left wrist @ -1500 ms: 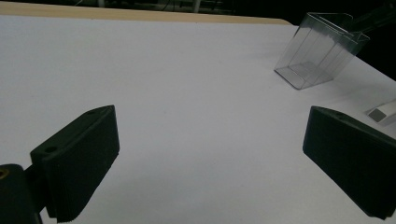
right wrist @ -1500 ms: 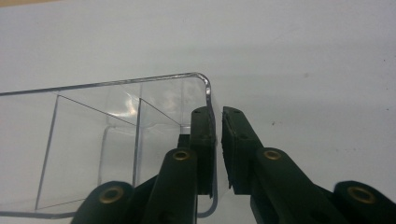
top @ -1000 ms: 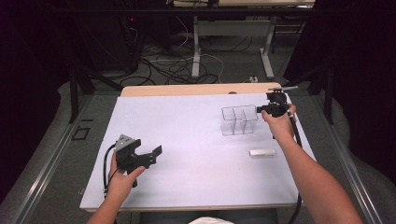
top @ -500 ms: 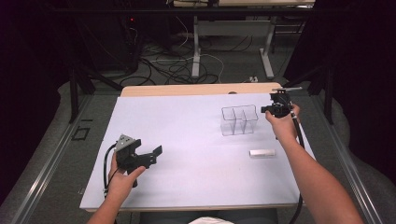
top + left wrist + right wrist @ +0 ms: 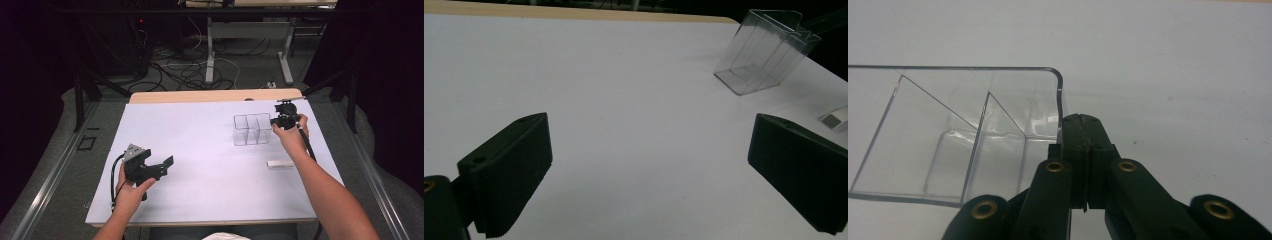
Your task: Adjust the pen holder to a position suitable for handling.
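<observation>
My right gripper (image 5: pixel 1083 150): clenched, nothing between jaws, at the clear divided box's (image 5: pixel 252 129) corner | my left gripper (image 5: pixel 649 170): released, above white worktop (image 5: pixel 200 150)

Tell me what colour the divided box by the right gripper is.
The divided box is clear, colourless plastic; the right gripper view shows it best.

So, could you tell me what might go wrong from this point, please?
The right gripper is shut with its tip against the end wall of the clear divided box; a push could slide or tip the light box rather than place it. The small white piece lies under the right forearm, so a sweep might knock it. The left gripper rests open, far from the box, and cannot steady it.
</observation>
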Tool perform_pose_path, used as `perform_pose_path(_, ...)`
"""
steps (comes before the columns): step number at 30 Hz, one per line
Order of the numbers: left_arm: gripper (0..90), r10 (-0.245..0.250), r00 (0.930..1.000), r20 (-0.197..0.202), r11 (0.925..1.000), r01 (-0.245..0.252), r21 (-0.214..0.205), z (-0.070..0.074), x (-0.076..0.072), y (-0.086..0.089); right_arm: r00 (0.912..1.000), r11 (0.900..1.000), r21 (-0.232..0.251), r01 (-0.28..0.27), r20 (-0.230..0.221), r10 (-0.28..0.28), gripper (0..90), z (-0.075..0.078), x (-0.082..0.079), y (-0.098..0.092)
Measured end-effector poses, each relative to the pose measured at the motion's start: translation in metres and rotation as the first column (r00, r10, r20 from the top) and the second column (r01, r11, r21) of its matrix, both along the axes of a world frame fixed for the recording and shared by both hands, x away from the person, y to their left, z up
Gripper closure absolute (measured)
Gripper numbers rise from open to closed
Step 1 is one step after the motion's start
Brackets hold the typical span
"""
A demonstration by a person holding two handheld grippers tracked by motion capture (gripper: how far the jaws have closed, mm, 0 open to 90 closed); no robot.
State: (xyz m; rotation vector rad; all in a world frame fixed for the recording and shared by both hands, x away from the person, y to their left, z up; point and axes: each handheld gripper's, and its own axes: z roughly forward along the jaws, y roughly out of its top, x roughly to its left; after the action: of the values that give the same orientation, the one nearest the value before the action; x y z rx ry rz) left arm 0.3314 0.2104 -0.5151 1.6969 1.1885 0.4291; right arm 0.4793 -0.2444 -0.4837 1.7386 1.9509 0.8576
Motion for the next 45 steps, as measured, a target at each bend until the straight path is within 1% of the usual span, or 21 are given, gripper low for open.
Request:
perform_pose_path(1, 3.9, -0.001, 1.0, 0.003, 1.0, 0.001, 0.002, 0.0, 0.0, 0.0, 1.0, 1.0, 0.0, 0.0, 0.0, 0.0, 90.0, 0.0, 0.0, 0.0)
perform_pose_path(3, 3.9, -0.005, 1.0, 0.0, 1.0, 0.005, 0.007, 0.0, 0.0, -0.001, 0.9999, 0.9999, 0.003, -0.017, 0.003, 0.017, 90.0, -0.001, -0.001, 0.009)
perform_pose_path(6, 3.9, -0.006, 1.0, -0.001, 1.0, 0.006, 0.006, 0.0, 0.0, -0.001, 0.9994, 0.9995, 0.002, -0.031, 0.012, 0.031, 90.0, -0.002, -0.002, 0.014)
perform_pose_path(8, 3.9, -0.006, 1.0, -0.001, 1.0, 0.006, 0.005, 0.0, 0.0, -0.001, 0.9991, 0.9991, 0.011, -0.041, 0.011, 0.041, 90.0, -0.002, -0.003, 0.02)
perform_pose_path(9, 3.9, -0.006, 1.0, -0.002, 1.0, 0.006, 0.006, 0.0, 0.0, -0.001, 0.9986, 0.9987, 0.008, -0.05, 0.015, 0.05, 90.0, -0.003, -0.004, 0.025)
perform_pose_path(11, 3.9, -0.005, 1.0, -0.002, 1.0, 0.005, 0.005, 0.0, 0.0, -0.001, 0.9984, 0.9985, 0.01, -0.055, 0.015, 0.054, 90.0, -0.003, -0.004, 0.028)
perform_pose_path(12, 3.9, -0.005, 1.0, -0.002, 1.0, 0.005, 0.004, 0.0, 0.0, -0.001, 0.9982, 0.9981, 0.017, -0.059, 0.015, 0.059, 90.0, -0.004, -0.004, 0.032)
perform_pose_path(13, 3.9, -0.005, 1.0, -0.002, 1.0, 0.005, 0.004, 0.0, 0.0, -0.001, 0.9982, 0.9981, 0.017, -0.059, 0.015, 0.059, 90.0, -0.004, -0.004, 0.032)
perform_pose_path(18, 3.9, -0.008, 1.0, -0.001, 0.9999, 0.008, 0.008, 0.0, 0.001, -0.001, 0.997, 0.9966, 0.032, -0.077, 0.017, 0.076, 90.0, -0.005, -0.004, 0.045)
perform_pose_path(19, 4.0, -0.008, 1.0, -0.001, 0.9999, 0.008, 0.008, 0.0, 0.001, -0.001, 0.9959, 0.9954, 0.034, -0.09, 0.016, 0.089, 90.0, -0.005, -0.005, 0.051)
perform_pose_path(21, 3.9, -0.008, 1.0, -0.002, 0.9999, 0.008, 0.007, 0.0, 0.001, -0.001, 0.9958, 0.995, 0.042, -0.091, 0.017, 0.09, 90.0, -0.005, -0.005, 0.055)
perform_pose_path(22, 3.9, -0.008, 1.0, -0.001, 0.9999, 0.008, 0.008, 0.0, 0.001, -0.001, 0.9949, 0.994, 0.044, -0.1, 0.015, 0.099, 90.0, -0.005, -0.006, 0.061)
perform_pose_path(24, 4.0, -0.008, 1.0, -0.002, 0.9999, 0.008, 0.008, 0.0, 0.001, -0.001, 0.9939, 0.9926, 0.051, -0.11, 0.011, 0.11, 90.0, -0.005, -0.007, 0.067)
perform_pose_path(26, 3.9, -0.008, 1.0, -0.002, 0.9999, 0.008, 0.007, 0.0, 0.001, -0.001, 0.9937, 0.9921, 0.057, -0.112, 0.01, 0.111, 90.0, -0.005, -0.007, 0.073)
perform_pose_path(30, 3.9, -0.01, 0.9999, -0.004, 0.9999, 0.01, 0.007, 0.0, 0.001, -0.001, 0.9922, 0.9904, 0.06, -0.125, 0.012, 0.124, 90.0, -0.006, -0.008, 0.08)
perform_pose_path(32, 4.0, -0.01, 0.9999, -0.004, 0.9999, 0.01, 0.006, 0.0, 0.001, -0.001, 0.9916, 0.9891, 0.071, -0.129, 0.01, 0.129, 90.0, -0.006, -0.009, 0.086)
perform_pose_path(34, 4.0, -0.01, 0.9999, -0.005, 0.9999, 0.01, 0.006, 0.0, 0.001, -0.001, 0.9912, 0.9888, 0.068, -0.132, 0.009, 0.132, 90.0, -0.006, -0.009, 0.087)
perform_pose_path(39, 4.0, -0.011, 0.9999, -0.005, 0.9999, 0.011, 0.006, -0.001, 0.001, -0.001, 0.9876, 0.9827, 0.098, -0.157, 0.008, 0.157, 90.0, -0.008, -0.01, 0.092)
perform_pose_path(42, 4.0, -0.01, 0.9999, -0.006, 0.9999, 0.01, 0.006, -0.001, 0.001, 0.0, 0.9862, 0.9803, 0.109, -0.165, 0.009, 0.165, 89.7, -0.008, -0.01, 0.091)
perform_pose_path(43, 4.0, -0.008, 1.0, -0.005, 0.9999, 0.008, 0.005, -0.001, 0.001, 0.0, 0.9841, 0.9766, 0.121, -0.178, 0.022, 0.176, 86.5, -0.007, -0.009, 0.087)
perform_pose_path(45, 4.0, -0.008, 1.0, -0.005, 1.0, 0.008, 0.005, -0.001, 0.0, 0.0, 0.9833, 0.9752, 0.126, -0.182, 0.023, 0.18, 85.8, -0.006, -0.01, 0.085)
